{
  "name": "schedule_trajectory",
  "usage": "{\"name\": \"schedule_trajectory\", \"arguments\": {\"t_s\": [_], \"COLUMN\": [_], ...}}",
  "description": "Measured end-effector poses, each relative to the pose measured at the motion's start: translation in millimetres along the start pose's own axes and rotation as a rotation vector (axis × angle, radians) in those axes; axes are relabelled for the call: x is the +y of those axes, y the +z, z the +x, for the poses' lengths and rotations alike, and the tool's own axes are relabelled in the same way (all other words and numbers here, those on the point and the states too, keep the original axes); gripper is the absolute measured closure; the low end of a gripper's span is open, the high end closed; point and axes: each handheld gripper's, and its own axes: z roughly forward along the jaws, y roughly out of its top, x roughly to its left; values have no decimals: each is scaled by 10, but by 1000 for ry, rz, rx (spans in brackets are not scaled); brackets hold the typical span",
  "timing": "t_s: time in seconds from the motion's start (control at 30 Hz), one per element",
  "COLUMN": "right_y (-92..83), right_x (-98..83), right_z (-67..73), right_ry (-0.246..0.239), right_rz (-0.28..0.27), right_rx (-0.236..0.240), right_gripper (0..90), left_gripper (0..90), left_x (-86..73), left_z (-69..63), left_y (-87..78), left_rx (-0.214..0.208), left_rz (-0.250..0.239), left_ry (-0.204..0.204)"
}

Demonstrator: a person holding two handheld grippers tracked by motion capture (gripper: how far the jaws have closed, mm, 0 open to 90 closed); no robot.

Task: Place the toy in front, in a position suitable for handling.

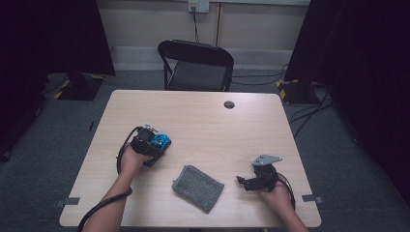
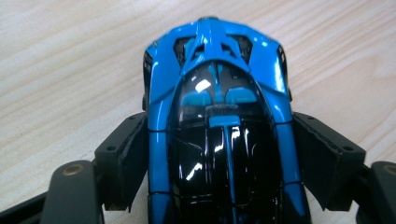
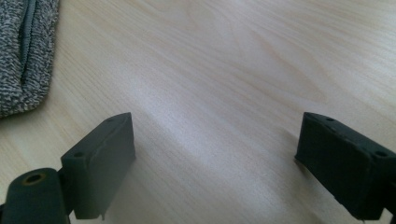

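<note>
A glossy blue and black toy car [image 2: 219, 116] lies lengthwise between my left gripper's [image 2: 219, 140] jaws, and both black pads press against its sides. From above, the car [image 1: 163, 140] and my left gripper [image 1: 155, 143] rest on the left part of the wooden table [image 1: 203, 116]. My right gripper [image 1: 243, 182] hovers low at the table's front right, pointing left. Its jaws [image 3: 215, 154] stand wide open over bare wood, holding nothing. A grey knitted pouch [image 1: 198, 187] lies flat between the two hands, and its zipped edge [image 3: 23, 51] shows beyond the right gripper's left jaw.
A black folding chair [image 1: 196, 65] stands behind the table's far edge. A small dark round cap [image 1: 229, 104] is set into the tabletop near the back. Cables run over the floor at the right, and dark curtains hang on both sides.
</note>
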Motion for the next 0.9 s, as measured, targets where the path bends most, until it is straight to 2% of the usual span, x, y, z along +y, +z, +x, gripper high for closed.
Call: {"name": "schedule_trajectory", "arguments": {"t_s": [0.4, 0.47, 0.67, 0.9], "right_y": [0, 0, 0, 0], "right_x": [0, 0, 0, 0], "right_z": [-1, 0, 0, 0], "right_ry": [-1, 0, 0, 0], "right_rz": [0, 0, 0, 0], "right_rx": [0, 0, 0, 0], "right_gripper": [106, 106, 106, 107], "left_gripper": [213, 252, 259, 261], "left_x": [28, 24, 54, 47], "left_z": [-10, -4, -28, -3], "left_y": [15, 1, 4, -34], "left_rx": [-4, 5, 24, 2], "left_rz": [17, 14, 31, 36], "left_ry": [4, -15, -46, -66]}}
